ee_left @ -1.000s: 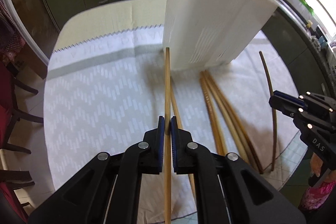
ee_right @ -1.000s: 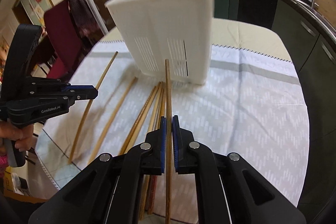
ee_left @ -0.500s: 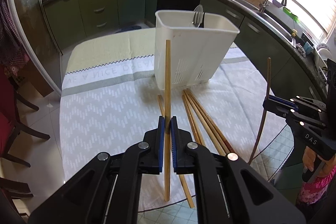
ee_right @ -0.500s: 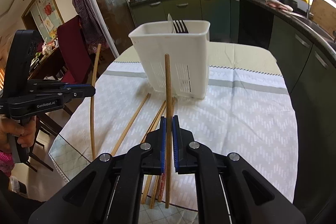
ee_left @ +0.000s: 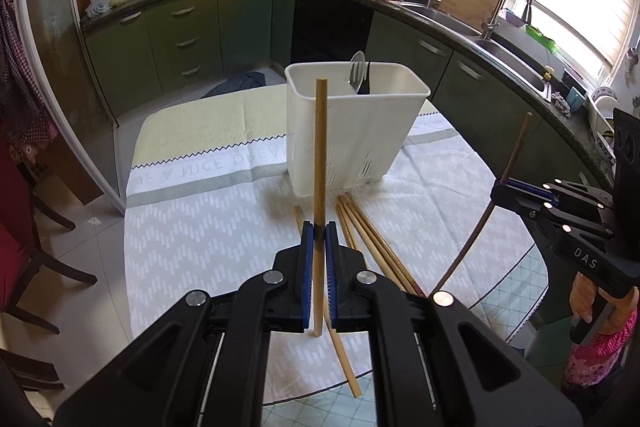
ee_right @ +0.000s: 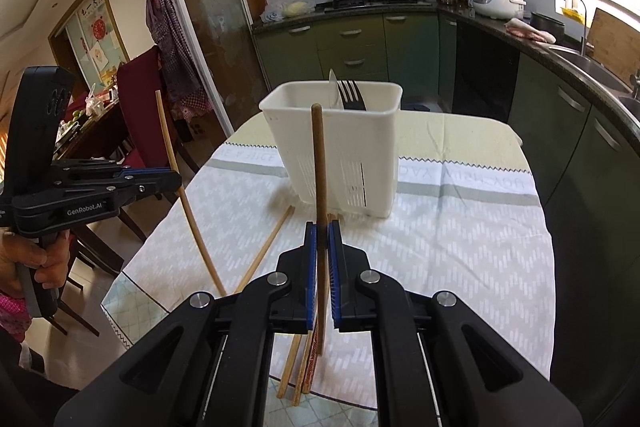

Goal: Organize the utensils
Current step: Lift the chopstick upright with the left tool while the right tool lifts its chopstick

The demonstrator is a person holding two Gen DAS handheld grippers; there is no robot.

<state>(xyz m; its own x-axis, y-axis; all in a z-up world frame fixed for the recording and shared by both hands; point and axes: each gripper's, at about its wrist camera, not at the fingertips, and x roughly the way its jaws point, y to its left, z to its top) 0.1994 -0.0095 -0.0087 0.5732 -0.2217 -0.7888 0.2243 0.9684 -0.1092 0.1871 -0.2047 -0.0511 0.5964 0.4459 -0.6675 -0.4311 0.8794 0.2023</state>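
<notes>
A: Chopsticks, two held: pale chopstick pinched upright in my left gripper, dark chopstick likewise in my right gripper.

B: Bearing?

A: White caddy ahead and below both tips; neither hand is clearly nearer, I judge.

Left tongs clamped shut, right tongs likewise, both angled downward

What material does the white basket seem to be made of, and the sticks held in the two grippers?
White basket: likely moulded plastic, matte, with slotted drain holes low on its walls. Stick in the left gripper: pale bamboo or wood, plain grain. Stick in the right gripper: darker brown wood, apparently unvarnished.
</notes>
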